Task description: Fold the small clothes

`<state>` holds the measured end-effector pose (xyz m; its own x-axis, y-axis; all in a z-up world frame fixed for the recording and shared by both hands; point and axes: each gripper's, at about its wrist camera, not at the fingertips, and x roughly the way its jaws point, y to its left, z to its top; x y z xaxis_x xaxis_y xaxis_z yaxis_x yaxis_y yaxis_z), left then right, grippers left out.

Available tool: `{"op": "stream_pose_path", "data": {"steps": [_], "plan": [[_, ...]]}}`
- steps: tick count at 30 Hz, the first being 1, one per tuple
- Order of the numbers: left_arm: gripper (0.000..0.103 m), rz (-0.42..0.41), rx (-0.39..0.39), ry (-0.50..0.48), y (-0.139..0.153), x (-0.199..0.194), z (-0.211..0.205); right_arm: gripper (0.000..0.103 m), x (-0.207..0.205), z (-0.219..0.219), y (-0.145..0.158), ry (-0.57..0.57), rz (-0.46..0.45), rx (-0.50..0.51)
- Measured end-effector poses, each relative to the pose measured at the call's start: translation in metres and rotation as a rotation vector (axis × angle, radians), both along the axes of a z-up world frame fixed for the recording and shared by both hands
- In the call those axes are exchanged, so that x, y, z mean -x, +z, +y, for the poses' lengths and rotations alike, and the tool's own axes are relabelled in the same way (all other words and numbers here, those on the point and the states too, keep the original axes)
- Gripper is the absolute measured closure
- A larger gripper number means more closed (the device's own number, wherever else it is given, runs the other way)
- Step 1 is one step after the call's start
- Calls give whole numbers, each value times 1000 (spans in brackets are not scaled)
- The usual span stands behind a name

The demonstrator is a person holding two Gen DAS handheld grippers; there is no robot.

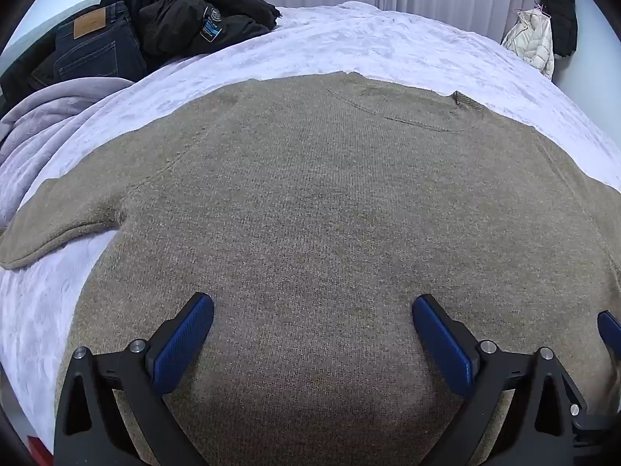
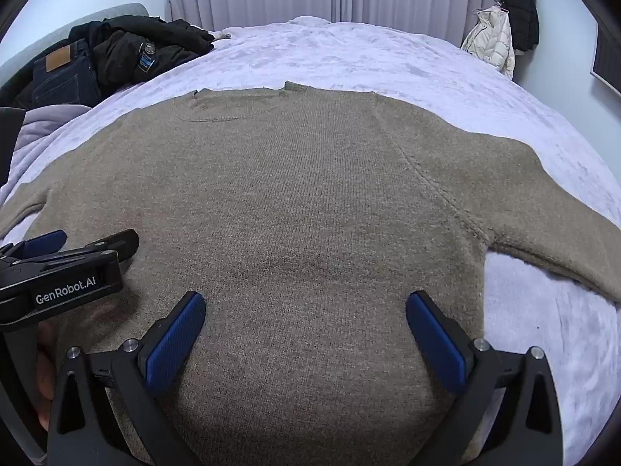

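Two hand-held grippers hang above one taupe knit sweater (image 1: 330, 213), which lies spread flat on the bed (image 1: 349, 39), neck away from us and sleeves out sideways. We hold the left hand-held gripper (image 1: 312, 310) and the right hand-held gripper (image 2: 304, 306) with jaws spread fully wide and nothing between them. No fold looks started; we judge the next move calls for pinching a sleeve or the sweater's near hem.
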<state>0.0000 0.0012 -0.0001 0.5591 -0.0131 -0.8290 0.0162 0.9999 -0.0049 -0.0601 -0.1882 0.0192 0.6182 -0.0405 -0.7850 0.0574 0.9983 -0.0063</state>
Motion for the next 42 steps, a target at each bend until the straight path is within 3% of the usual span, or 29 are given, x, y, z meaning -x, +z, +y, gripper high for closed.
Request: {"op": "stream_pose_path", "data": {"steps": [10, 42], "plan": [[0, -14, -33, 2, 5, 4, -2, 0, 2, -1, 4, 1, -2, 12], [0, -17, -24, 3, -3, 4, -4, 0, 0, 0, -1, 1, -1, 12]]}}
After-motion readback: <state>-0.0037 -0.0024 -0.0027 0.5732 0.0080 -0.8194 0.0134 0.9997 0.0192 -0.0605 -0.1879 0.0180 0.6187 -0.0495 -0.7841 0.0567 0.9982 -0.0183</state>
